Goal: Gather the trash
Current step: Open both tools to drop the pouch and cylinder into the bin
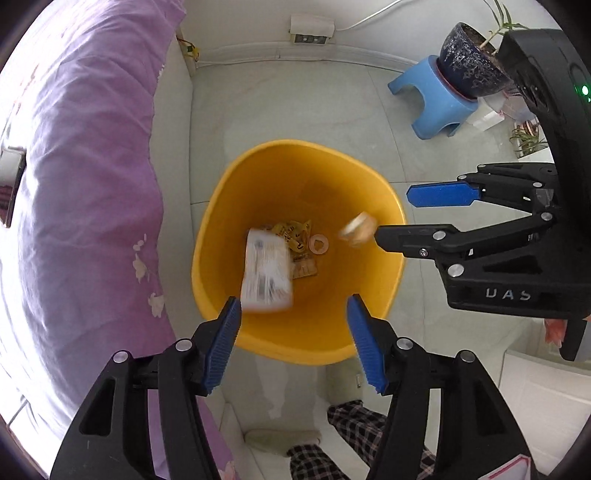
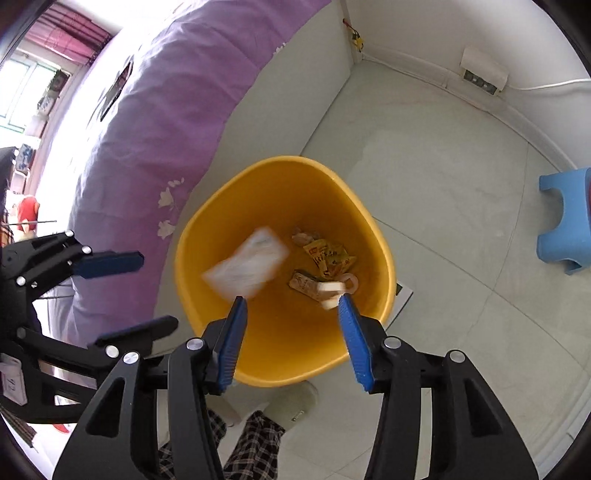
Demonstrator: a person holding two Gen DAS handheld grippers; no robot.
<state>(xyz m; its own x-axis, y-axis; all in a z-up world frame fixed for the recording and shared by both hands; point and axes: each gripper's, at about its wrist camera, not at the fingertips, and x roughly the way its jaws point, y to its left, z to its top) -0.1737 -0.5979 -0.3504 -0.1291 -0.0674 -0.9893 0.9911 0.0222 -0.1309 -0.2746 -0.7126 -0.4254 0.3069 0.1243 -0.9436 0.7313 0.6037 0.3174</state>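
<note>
A yellow bin (image 1: 295, 332) stands on the pale floor (image 1: 295, 99), right beside a bed with a purple blanket (image 1: 85, 166). Both grippers are above the bin and point down into it. The left gripper (image 1: 293, 306) has its blue jaws spread wide, and nothing is between them. The right gripper (image 2: 291, 306) also has its jaws wide apart and holds nothing. In the left wrist view the right gripper comes in from the right side, over the rim of the bin. A white packet (image 1: 266, 269) is in the bin. It looks blurry, and its lower corner sits close to the tip of the left gripper's left finger. A small cream lump (image 1: 356, 229) is blurry too, and it is just beside the tip of one finger of the right gripper. At the bottom of the bin lie yellow wrappers (image 1: 291, 236), a brown wrapper (image 1: 304, 267) and a little white ring (image 1: 318, 244). A blue stool (image 1: 432, 99) stands well apart from the bin, near the wall, with a dark plant pot (image 1: 472, 62) on top of it. A white power strip (image 1: 312, 31) sits against the wall. Below the grippers you can see checked trousers (image 2: 255, 443) and a grey slipper (image 2: 291, 402) close to the bin.
</note>
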